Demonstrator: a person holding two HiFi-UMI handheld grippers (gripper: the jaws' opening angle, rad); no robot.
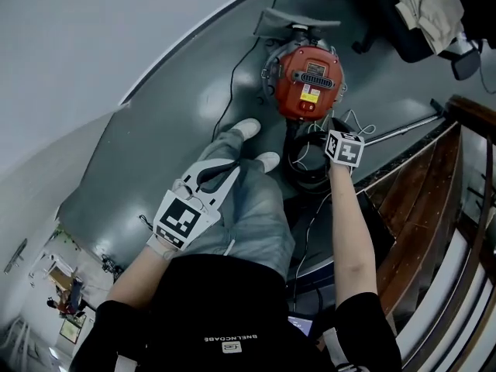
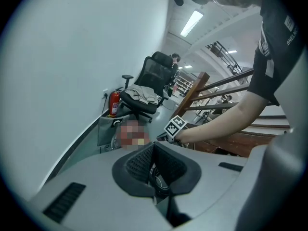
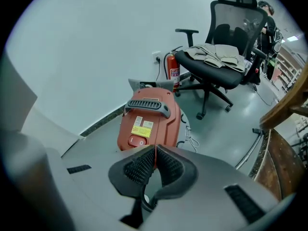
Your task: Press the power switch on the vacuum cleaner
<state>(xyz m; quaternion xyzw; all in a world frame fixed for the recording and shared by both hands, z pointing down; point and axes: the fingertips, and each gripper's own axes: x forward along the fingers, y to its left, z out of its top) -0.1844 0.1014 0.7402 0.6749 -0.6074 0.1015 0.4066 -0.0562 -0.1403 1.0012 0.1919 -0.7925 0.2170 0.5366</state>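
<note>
The red vacuum cleaner (image 1: 309,80) stands on the grey floor ahead of my feet. In the right gripper view the vacuum cleaner (image 3: 150,117) has a grey slotted handle on top, a yellow label and a red rocker power switch (image 3: 137,141) low on its face. My right gripper (image 3: 155,149) is shut and empty, its tips just short of the switch and slightly right of it. Its marker cube (image 1: 345,147) sits beside the vacuum. My left gripper (image 2: 153,146), also shut and empty, hangs back over my leg (image 1: 203,194).
A black hose coil (image 1: 307,163) and a metal wand (image 1: 403,127) lie right of the vacuum. An office chair (image 3: 226,57) draped with clothes and a fire extinguisher (image 3: 173,73) stand behind it by the wall. A wooden stair railing (image 1: 434,184) borders the right.
</note>
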